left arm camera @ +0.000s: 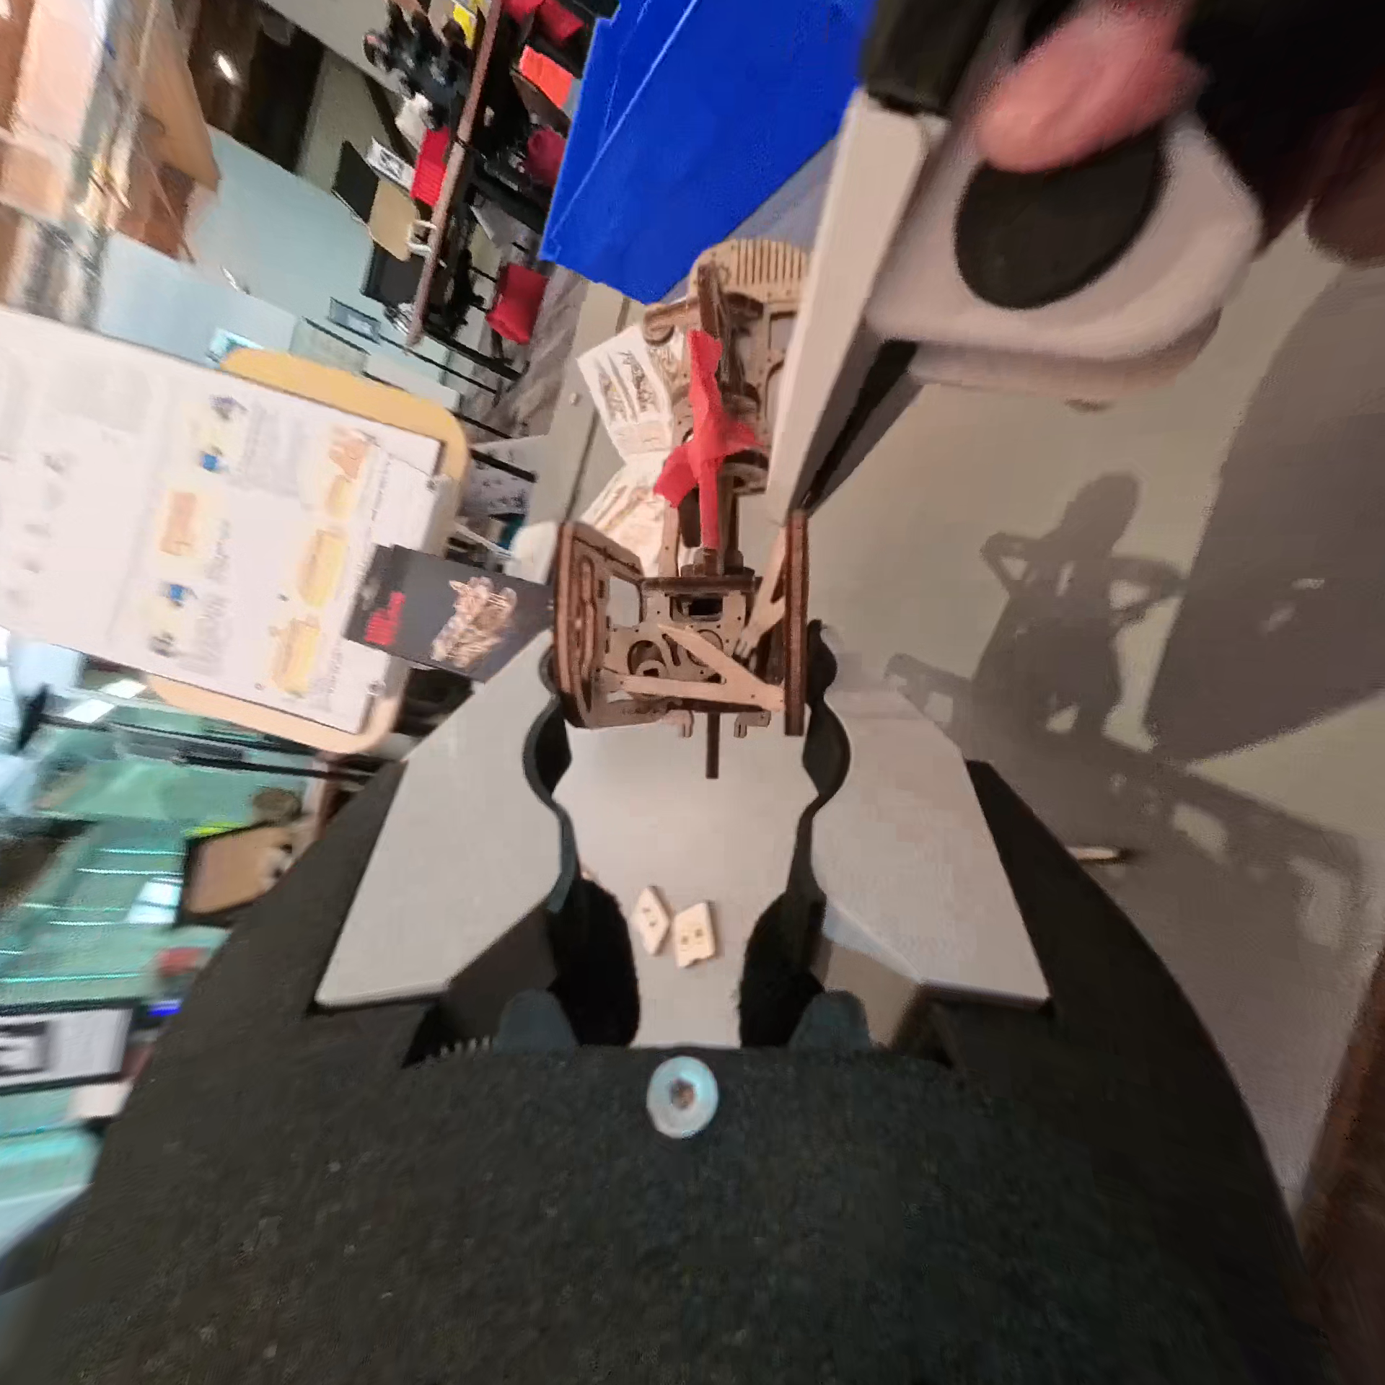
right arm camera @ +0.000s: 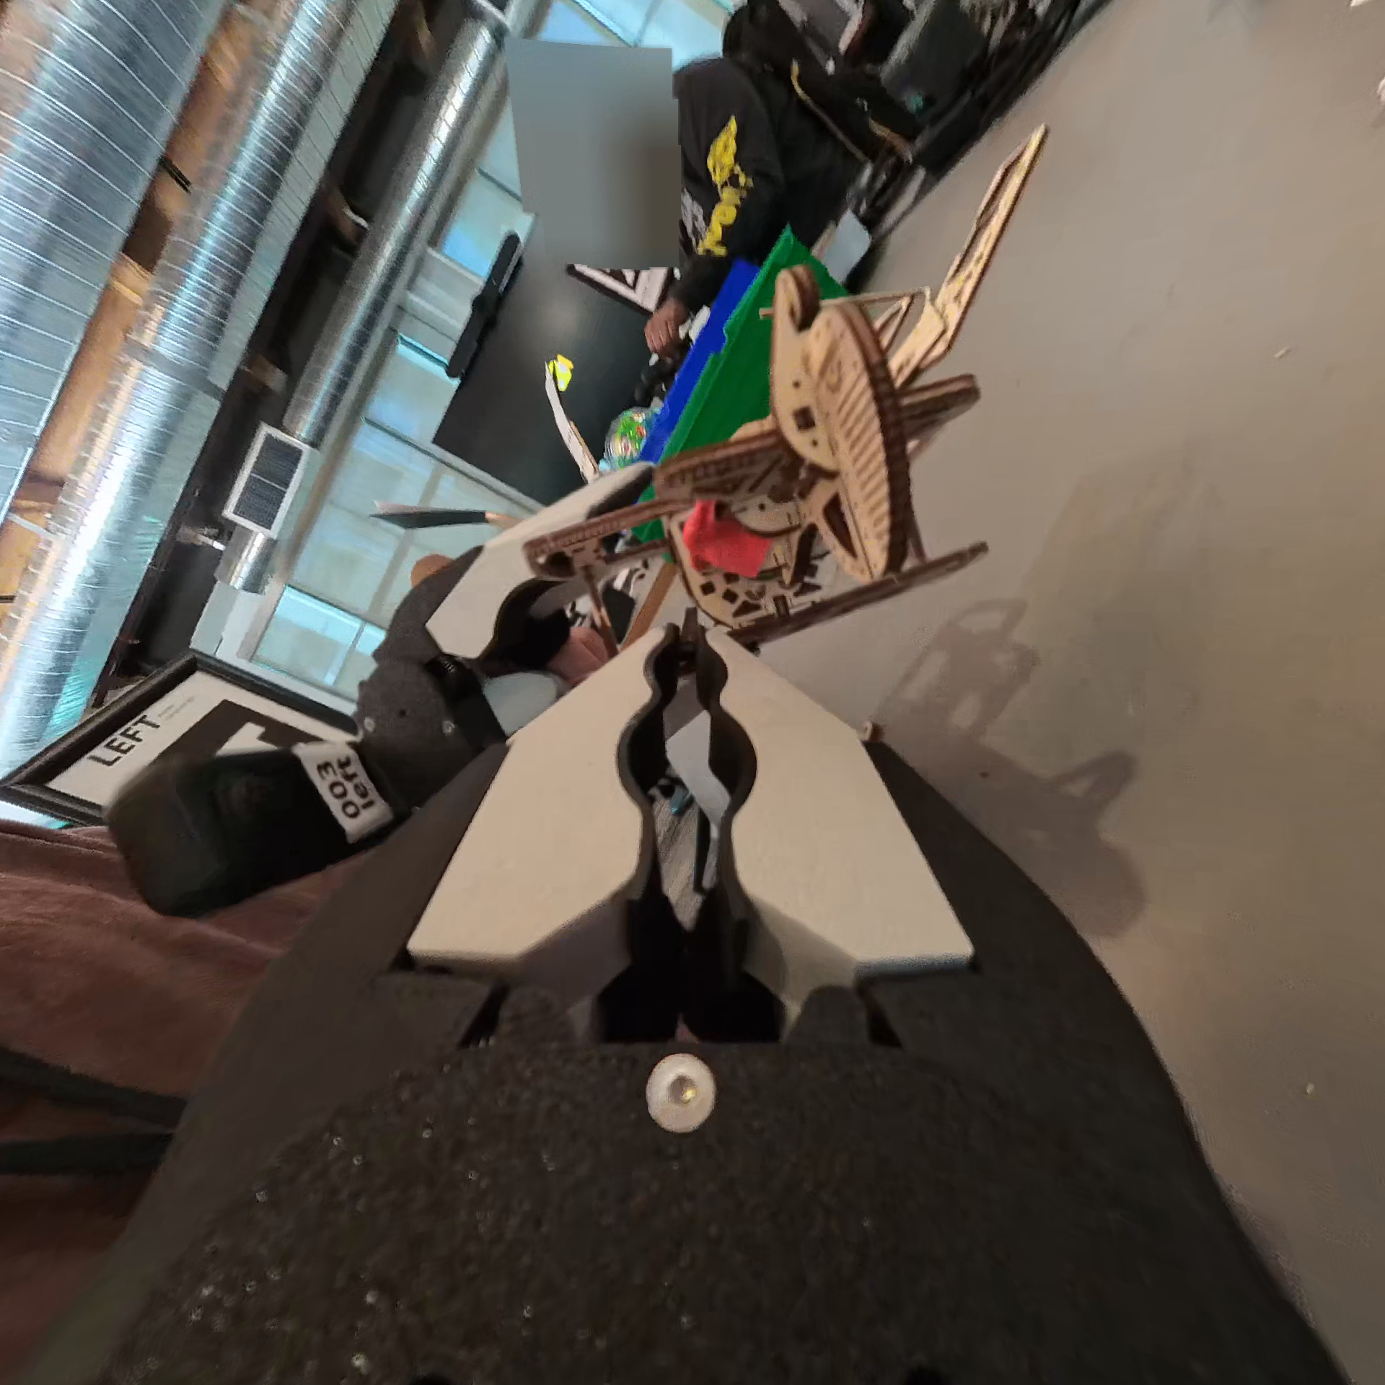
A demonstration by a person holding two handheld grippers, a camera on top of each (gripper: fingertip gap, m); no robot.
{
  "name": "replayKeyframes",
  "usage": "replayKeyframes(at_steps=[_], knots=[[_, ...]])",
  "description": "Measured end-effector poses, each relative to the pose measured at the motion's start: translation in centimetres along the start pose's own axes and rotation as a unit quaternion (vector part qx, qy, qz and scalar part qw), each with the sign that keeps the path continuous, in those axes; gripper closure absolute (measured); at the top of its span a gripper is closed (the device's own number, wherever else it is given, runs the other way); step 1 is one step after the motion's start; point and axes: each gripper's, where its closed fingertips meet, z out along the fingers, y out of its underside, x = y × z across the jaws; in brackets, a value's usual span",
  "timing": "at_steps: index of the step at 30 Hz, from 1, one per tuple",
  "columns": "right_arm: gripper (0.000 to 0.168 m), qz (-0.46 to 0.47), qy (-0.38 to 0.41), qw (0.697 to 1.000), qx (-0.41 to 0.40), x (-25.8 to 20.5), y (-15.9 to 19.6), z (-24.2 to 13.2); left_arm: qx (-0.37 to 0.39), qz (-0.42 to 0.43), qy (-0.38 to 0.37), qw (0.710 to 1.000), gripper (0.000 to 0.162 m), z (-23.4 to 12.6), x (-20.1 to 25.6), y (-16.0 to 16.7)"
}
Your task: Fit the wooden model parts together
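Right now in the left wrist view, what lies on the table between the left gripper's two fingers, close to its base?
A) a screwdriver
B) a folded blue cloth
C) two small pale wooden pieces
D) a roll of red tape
C: two small pale wooden pieces lie side by side on the grey table between the fingers of the left gripper, which grips the end of the wooden model.

blue bin (left arm camera: 697, 135), instruction sheet (left arm camera: 225, 539), dark booklet (left arm camera: 450, 611), metal ducts (right arm camera: 112, 262), green board (right arm camera: 719, 390).
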Motion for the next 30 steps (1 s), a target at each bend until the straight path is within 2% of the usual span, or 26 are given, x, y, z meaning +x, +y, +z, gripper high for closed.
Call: replayKeyframes(at_steps=[4,7,9,11,13,17,20,30], knots=[[0.166,-0.012,0.025,0.999,0.042,0.1,-0.4,-0.4,-0.011,-0.111,0.046,0.993,0.103,0.3,0.5,0.1],[0.166,-0.102,0.055,0.992,0.052,-0.5,-0.6,-0.5,-0.016,-0.106,0.043,0.993,0.103,0.4,0.7,-0.2],[0.167,-0.174,0.025,0.982,0.069,-2.7,-1.0,-0.4,-0.001,-0.109,0.079,0.991,0.103,0.4,2.0,-0.8],[0.166,-0.203,0.021,0.975,0.086,-3.7,-1.4,-0.5,0.002,-0.125,0.096,0.988,0.103,0.4,2.5,-1.0],[0.167,-0.207,0.058,0.973,0.086,-3.3,-1.6,-0.6,0.008,-0.184,0.113,0.976,0.103,0.3,2.3,-1.4],[0.167,-0.176,0.075,0.974,0.119,-4.1,-2.5,-1.1,0.014,-0.276,0.137,0.951,0.103,0.4,1.9,-1.5],[0.166,-0.193,0.096,0.968,0.128,-4.6,-3.0,-1.1,0.031,-0.324,0.155,0.933,0.103,0.3,1.7,-2.1],[0.166,-0.208,0.138,0.963,0.100,-3.9,-2.8,-0.2,0.044,-0.362,0.164,0.917,0.103,0.2,1.3,-2.4]])
